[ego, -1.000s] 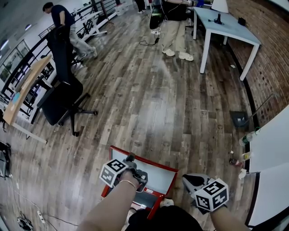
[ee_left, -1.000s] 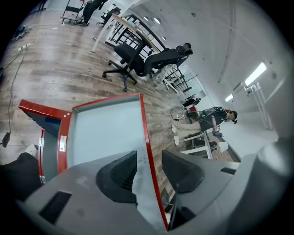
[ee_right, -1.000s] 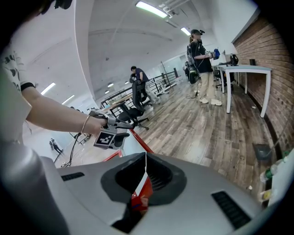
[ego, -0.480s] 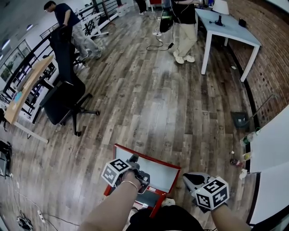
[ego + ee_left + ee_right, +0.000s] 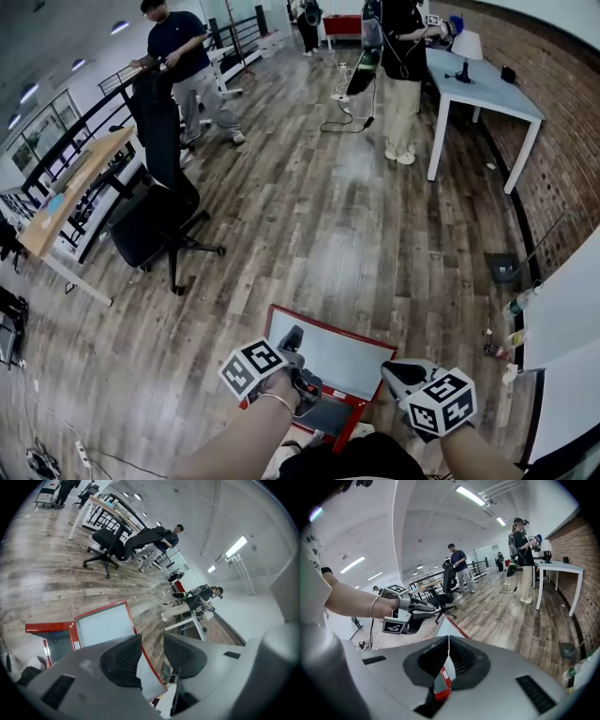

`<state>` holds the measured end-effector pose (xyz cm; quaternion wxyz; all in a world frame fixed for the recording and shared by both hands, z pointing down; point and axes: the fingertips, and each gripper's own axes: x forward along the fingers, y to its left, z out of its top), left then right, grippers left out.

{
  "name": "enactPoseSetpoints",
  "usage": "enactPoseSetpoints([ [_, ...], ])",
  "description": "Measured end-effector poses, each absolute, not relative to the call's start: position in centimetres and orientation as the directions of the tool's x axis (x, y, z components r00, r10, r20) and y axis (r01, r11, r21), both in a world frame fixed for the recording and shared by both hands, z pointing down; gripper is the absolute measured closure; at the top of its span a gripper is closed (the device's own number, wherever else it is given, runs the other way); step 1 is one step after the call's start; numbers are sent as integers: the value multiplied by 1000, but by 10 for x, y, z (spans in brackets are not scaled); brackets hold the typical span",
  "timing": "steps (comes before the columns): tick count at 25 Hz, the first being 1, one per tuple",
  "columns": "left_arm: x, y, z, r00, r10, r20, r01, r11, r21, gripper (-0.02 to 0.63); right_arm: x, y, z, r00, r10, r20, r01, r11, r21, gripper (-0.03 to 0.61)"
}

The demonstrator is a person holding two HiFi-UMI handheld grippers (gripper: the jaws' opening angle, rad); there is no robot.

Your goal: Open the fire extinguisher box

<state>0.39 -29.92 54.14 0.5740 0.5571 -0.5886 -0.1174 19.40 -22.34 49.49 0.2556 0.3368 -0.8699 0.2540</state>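
Observation:
The red fire extinguisher box (image 5: 323,418) lies on the wooden floor at my feet, its pale red-rimmed door (image 5: 342,361) swung up and open. My left gripper (image 5: 293,337) hovers at the door's left edge. In the left gripper view its jaws (image 5: 152,653) are closing with a clear gap; the door's (image 5: 105,625) red rim shows through that gap and the pads do not press on it. My right gripper (image 5: 391,371) sits just right of the box, pads (image 5: 449,648) together with nothing held. The right gripper view also shows the left gripper (image 5: 417,609) over the door (image 5: 450,629).
A black office chair (image 5: 155,211) and a wooden desk (image 5: 70,187) stand at the left. A white table (image 5: 483,80) and brick wall are at the back right, a white surface (image 5: 562,319) with bottles (image 5: 516,305) at the right. People stand at the far end.
The view has tilted up. My left gripper and the open door sit slightly further right. The people at the back have walked. My right gripper has hardly moved.

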Motion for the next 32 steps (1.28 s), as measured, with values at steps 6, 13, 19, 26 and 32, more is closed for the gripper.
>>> enactPoseSetpoints([
  [6,-8,-266,478,402,-814,420,-571,136,810,465,163,-198,456,-617,-540,572,-755,612,-237,568],
  [13,-24,-214,405,561,-780,275,-649,-208,732,477,112,-159,410,-598,-623,504,-781,594,-193,568],
  [19,-43,-171,358,661,-726,188,-677,-470,567,537,68,-126,383,-588,-664,463,-789,597,-145,568],
  [26,-60,-114,324,765,-633,120,-621,-674,400,604,25,-88,344,-614,-697,372,-781,605,-155,568],
  [32,-73,-61,314,826,-551,116,-555,-761,335,604,9,-57,312,-646,-697,309,-757,636,-148,568],
])
